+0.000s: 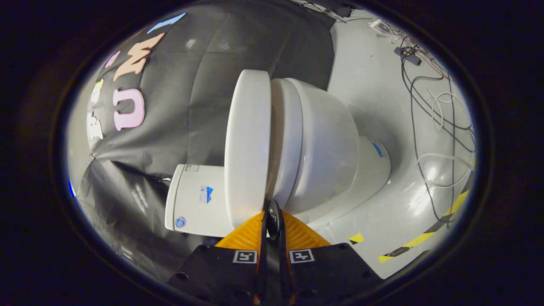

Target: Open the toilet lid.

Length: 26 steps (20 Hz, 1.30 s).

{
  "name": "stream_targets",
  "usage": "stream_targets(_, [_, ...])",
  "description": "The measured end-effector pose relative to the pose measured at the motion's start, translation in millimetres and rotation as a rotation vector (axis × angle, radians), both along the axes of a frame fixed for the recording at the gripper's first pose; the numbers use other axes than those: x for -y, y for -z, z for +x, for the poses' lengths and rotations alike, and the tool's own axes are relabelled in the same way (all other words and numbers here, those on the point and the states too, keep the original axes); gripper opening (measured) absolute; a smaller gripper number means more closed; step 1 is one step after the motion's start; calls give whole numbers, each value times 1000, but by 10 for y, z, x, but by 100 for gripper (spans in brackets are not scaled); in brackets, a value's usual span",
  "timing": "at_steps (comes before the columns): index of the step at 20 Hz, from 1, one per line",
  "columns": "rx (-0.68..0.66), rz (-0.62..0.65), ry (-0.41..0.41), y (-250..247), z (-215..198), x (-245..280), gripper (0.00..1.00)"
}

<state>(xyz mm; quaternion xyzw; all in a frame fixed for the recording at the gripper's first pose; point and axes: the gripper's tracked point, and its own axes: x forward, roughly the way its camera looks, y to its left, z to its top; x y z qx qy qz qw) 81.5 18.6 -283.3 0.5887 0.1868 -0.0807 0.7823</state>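
Note:
The view is rolled on its side, so the white toilet lies across it. Its lid (248, 144) stands a little off the seat (287, 140), with a narrow gap between them. The bowl (331, 148) lies beyond the seat, and the tank (197, 199) sits on the lid's other side. My gripper (272, 208) is shut, its two fingers pressed together with nothing between them. The tips rest at the front rim, right at the gap between lid and seat and touching the lid's edge.
Black booth cloth (204, 85) hangs behind the tank and lid. The pale floor (374, 85) past the bowl carries loose cables (437, 127), a small device (408, 53) and yellow-black tape (425, 238).

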Motion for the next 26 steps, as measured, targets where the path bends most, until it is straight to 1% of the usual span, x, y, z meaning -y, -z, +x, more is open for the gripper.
stream_targets(4, [-15,12,59,-19,-31,41,14])
stream_targets(5, [3,11,85,-61,-42,56,14])
stream_targets(7, [-8,32,105,-50,-33,58,12])
stream_targets(8, [-21,40,118,-54,-28,74,10])
stream_targets(10, [-42,46,155,-47,-40,113,10])
stream_targets(13, [-91,19,177,-59,-25,101,10])
stream_targets(15, [-96,30,196,-99,-20,118,10])
stream_targets(16, [-112,40,212,-89,-75,26,10])
stream_targets(17, [-113,15,213,-244,-295,194,1])
stream_targets(18, [-119,34,221,-98,-56,119,1])
stream_targets(19, [-125,56,237,-113,-59,130,1])
stream_targets(21, [-133,24,243,-116,-22,118,1])
stream_targets(23, [-134,-68,220,-171,-39,115,1])
stream_targets(26, [-104,-81,235,-365,-21,102,1])
